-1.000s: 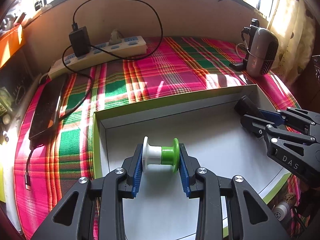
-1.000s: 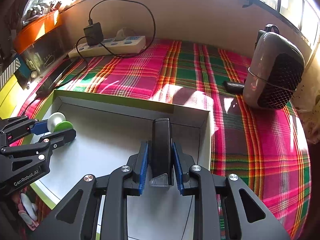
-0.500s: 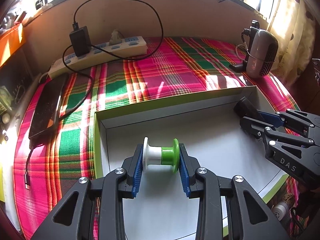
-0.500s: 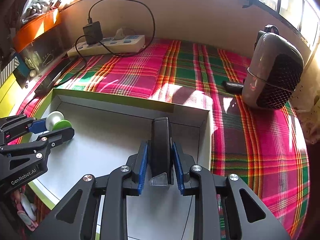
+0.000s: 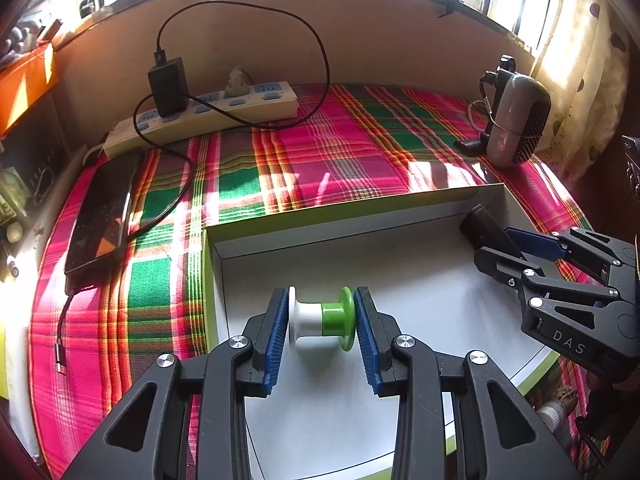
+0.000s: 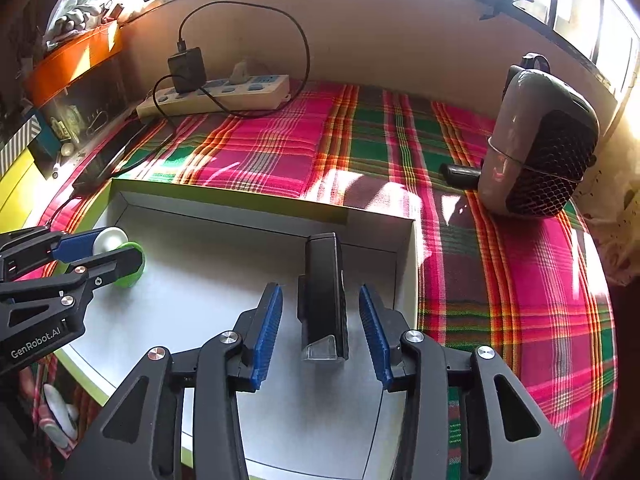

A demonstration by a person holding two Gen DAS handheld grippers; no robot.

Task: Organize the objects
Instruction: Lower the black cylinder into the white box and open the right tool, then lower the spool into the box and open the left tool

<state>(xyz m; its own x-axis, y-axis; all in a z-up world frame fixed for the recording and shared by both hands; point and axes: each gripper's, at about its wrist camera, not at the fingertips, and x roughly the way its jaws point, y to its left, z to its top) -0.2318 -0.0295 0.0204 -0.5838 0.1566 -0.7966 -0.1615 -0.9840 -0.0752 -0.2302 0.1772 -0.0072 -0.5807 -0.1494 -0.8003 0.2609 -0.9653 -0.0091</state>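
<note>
Right gripper point(image 6: 320, 330) jaws just opened wide, clear of black clip point(image 6: 323, 300); lay between them, long axis toward box point(image 6: 224, 204) far-right corner. Left gripper point(image 5: 320, 334) jaws narrowly astride spool point(image 5: 322, 318), slight gaps both ends, axis crosswise.

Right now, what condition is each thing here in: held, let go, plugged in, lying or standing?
Left gripper: open, spool between its pads.
White-and-green spool: lying in the box.
Right gripper: just opened, pads clear of the black device.
Black device: resting in the box.
Box: open-topped.
Charger: plugged into the power strip.
Phone: lying flat, cabled.
</note>
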